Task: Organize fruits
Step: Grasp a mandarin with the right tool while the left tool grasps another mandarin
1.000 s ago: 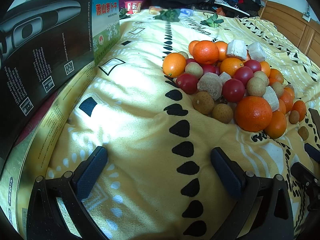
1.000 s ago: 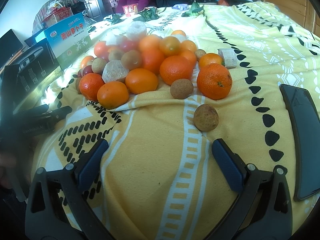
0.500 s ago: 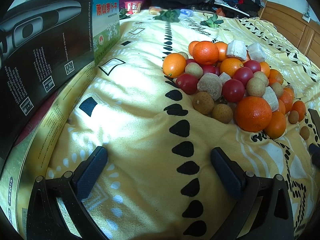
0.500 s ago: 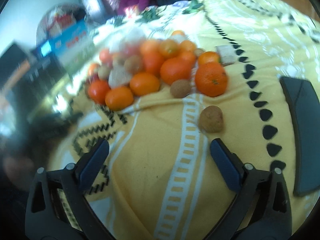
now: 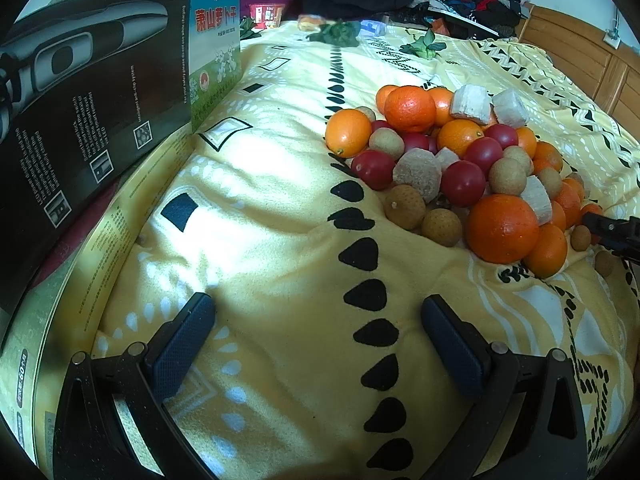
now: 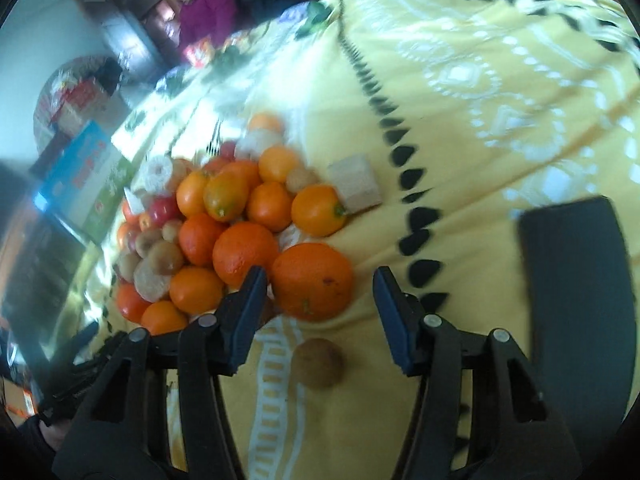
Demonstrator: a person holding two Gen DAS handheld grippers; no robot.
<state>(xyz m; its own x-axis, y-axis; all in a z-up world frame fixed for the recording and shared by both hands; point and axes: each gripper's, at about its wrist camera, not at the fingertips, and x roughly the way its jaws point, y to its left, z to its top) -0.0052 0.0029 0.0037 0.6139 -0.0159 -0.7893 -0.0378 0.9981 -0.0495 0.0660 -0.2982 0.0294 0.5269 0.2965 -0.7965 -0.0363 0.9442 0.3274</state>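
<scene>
The blanket (image 5: 260, 216) is soft matt cloth, lightly creased. Oranges (image 5: 502, 229) have glossy, dimpled peel; tomatoes (image 5: 463, 183) are smooth and shiny; longans (image 5: 405, 207) look dull and rough. The black box (image 5: 88, 120) is glossy printed cardboard. The headboard (image 5: 592, 64) is varnished wood. Tool pads (image 5: 182, 344) are textured, matt dark rubber or plastic.

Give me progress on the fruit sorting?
Done: nothing visibly sorted; oranges, red tomatoes, longans and pale chunks all sit in one mixed pile on the yellow blanket. In hand: nothing held. The right gripper has just been closing, its jaws either side of a large orange, not pressing. The left gripper is open over bare blanket. Left: all of it.
</scene>
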